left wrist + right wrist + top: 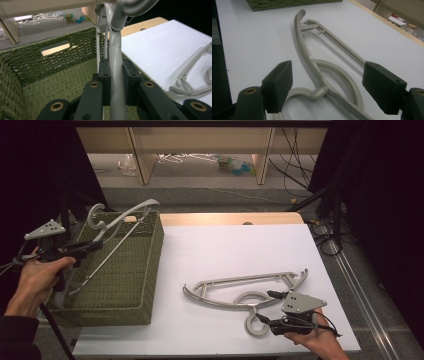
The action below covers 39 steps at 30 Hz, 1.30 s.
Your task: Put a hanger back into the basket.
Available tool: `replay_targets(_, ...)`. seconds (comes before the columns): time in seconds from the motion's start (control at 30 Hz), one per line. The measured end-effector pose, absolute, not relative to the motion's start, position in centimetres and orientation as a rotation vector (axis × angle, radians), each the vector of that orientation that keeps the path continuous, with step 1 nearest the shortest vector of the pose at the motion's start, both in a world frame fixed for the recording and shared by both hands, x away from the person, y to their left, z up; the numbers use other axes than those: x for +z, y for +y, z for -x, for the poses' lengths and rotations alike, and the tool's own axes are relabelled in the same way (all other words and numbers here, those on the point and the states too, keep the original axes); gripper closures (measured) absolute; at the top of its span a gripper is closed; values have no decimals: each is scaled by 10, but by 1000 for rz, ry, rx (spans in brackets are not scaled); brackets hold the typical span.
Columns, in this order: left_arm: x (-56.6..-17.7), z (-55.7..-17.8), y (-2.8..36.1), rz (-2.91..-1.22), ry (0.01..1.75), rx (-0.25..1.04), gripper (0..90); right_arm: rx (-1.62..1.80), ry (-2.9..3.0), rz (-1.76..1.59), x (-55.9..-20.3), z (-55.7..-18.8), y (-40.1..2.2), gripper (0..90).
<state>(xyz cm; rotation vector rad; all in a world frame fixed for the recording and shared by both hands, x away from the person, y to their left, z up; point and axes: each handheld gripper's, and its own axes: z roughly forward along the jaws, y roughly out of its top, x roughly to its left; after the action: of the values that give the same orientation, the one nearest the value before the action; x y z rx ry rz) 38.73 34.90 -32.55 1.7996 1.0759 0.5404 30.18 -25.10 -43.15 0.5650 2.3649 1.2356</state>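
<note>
Nearest the person, at the front right of the white table top [210, 255], the right gripper [270, 307] is held low in the right hand [312, 337], its jaws spread wide on either side of the neck of a grey plastic clothes hanger [240, 287] without pressing on it; in the right gripper view the two black pads [277, 85] are seen well apart, with the hanger's hook loop and curved arm [317, 72] lying flat on the white surface between them. The rest of that hanger is stretched out across the table towards its right side. At the left, the left gripper [97, 245] is carried by the left hand [37, 275] over a green woven rectangular basket [145, 270], and its jaws are pressed together on the shoulder of a second grey plastic hanger [117, 232]; in the left gripper view the grey bar [116, 75] is seen pinched between the pads above the basket's woven floor [62, 82]. This second hanger is held tilted, its lower end down inside the basket and its hook [96, 215] and upper arm raised above the far rim. Beyond the table, a bare floor with scattered small items [235, 165] is seen between pale wooden legs [140, 155]
</note>
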Motion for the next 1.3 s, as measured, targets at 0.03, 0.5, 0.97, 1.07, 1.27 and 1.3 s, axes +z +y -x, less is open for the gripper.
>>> replay_targets(0.03, -327, -388, 350, -1807, 1079, 546, 789, 1236, 2365, -565, -432, -302, -251, 254)
replay_targets(0.5, -337, -402, 357, -1876, 1080, 540, 789, 1239, 2366, -567, -433, -302, -251, 254)
replay_targets(0.97, -368, -411, 371, -1954, 1188, 452, 785, 1229, 2379, -565, -433, -302, -251, 255)
replay_targets(1.07, -377, -418, 367, -1971, 1231, 436, 783, 1233, 2373, -563, -434, -303, -251, 255)
replay_targets(1.27, -394, -427, 373, -2077, 1304, 442, 770, 1230, 2381, -558, -433, -302, -251, 255)
replay_targets(1.3, -397, -427, 375, -2081, 1326, 439, 767, 1230, 2381, -557, -433, -302, -251, 255)
